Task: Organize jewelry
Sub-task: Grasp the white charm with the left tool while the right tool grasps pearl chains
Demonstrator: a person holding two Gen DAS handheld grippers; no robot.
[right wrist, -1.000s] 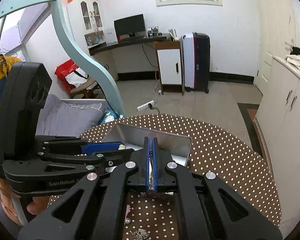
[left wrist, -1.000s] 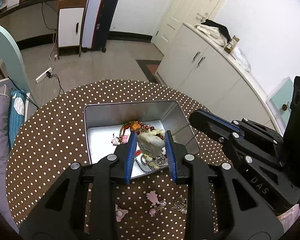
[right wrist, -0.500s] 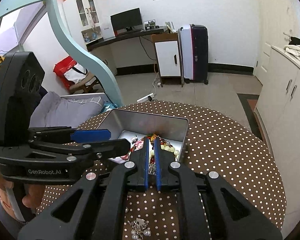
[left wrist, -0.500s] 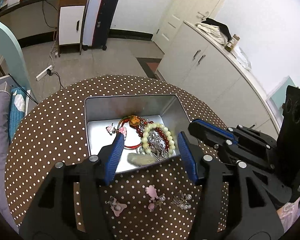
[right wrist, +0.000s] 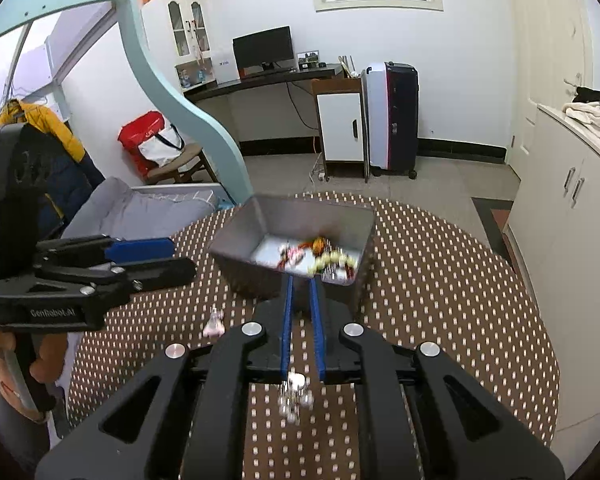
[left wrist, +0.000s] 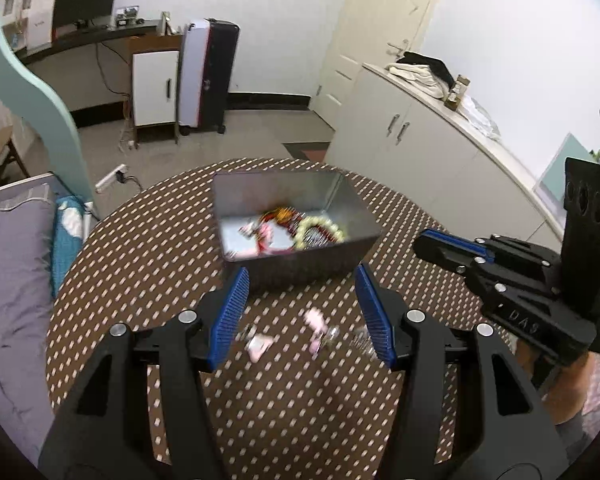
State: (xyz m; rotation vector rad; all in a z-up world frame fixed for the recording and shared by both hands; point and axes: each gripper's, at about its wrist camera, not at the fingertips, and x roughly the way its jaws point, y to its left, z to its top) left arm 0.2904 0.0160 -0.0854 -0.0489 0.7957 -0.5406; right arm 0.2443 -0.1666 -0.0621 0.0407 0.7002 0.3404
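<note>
The metal tin (left wrist: 296, 268) holds a pale bead bracelet (left wrist: 320, 228) and red beads. The left gripper (left wrist: 302, 320) is spread wide and empty. The right gripper (right wrist: 302, 328) stands narrowly parted, gripping nothing.

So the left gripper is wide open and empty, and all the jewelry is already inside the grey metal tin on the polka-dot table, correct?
Not all: the left wrist view shows small pink pieces on the brown polka-dot table, outside the grey metal tin. The left gripper is indeed wide open and empty.
</note>
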